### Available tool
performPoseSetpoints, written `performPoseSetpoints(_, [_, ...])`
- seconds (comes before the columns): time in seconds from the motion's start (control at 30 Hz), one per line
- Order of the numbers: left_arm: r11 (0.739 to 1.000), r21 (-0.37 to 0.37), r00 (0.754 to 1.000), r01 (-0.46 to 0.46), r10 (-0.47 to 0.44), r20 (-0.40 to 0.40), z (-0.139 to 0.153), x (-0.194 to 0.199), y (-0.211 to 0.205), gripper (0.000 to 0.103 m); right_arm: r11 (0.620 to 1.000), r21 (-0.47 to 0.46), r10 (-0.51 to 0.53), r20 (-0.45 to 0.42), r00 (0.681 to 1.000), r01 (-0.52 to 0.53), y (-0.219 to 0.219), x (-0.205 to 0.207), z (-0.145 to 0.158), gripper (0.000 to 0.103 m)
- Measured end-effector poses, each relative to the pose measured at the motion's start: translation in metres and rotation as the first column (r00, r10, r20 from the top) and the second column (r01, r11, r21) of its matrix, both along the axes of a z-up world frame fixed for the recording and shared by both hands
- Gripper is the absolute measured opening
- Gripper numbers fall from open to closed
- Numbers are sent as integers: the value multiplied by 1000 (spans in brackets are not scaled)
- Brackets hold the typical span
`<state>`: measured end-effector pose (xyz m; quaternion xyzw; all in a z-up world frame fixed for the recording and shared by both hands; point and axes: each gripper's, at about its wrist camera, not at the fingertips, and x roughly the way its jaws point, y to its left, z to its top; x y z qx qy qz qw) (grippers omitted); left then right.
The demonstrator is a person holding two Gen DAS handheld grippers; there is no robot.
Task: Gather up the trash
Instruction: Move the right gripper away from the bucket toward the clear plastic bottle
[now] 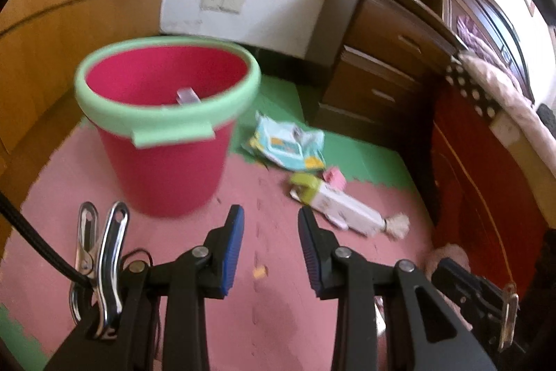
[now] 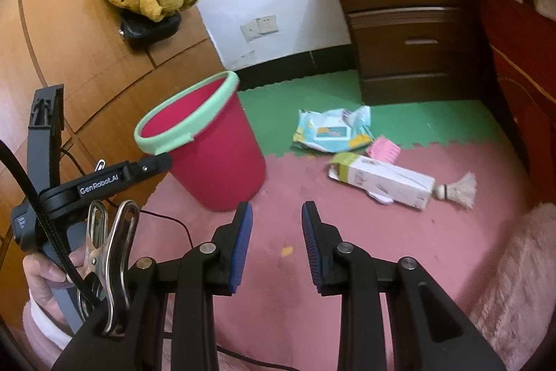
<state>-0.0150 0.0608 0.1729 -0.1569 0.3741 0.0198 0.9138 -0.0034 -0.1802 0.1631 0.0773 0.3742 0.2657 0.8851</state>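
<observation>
Two wrist views, both angled down at the floor mat.
The left view sits close to the red bucket (image 1: 163,134); the right view stands farther back. Both share the bucket, white box (image 2: 382,181), wrapper (image 2: 330,131) and nightstand (image 2: 406,13).

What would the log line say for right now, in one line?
left gripper: open, empty | right gripper: open, empty | bucket: upright | wrapper, box, shuttlecock: on floor
</observation>
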Motion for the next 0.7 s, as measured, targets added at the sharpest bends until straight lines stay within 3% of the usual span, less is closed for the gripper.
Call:
performPoseSetpoints(0.4, [992, -5, 986, 125, -125, -113, -30, 4, -58, 33, 993, -14, -116, -84, 990, 115, -68, -11, -38, 30])
performPoseSetpoints(0.7, [979, -5, 954, 204, -200, -224, -68, 10, -101, 33, 992, -71, -118, -201, 972, 106, -94, -4, -78, 31])
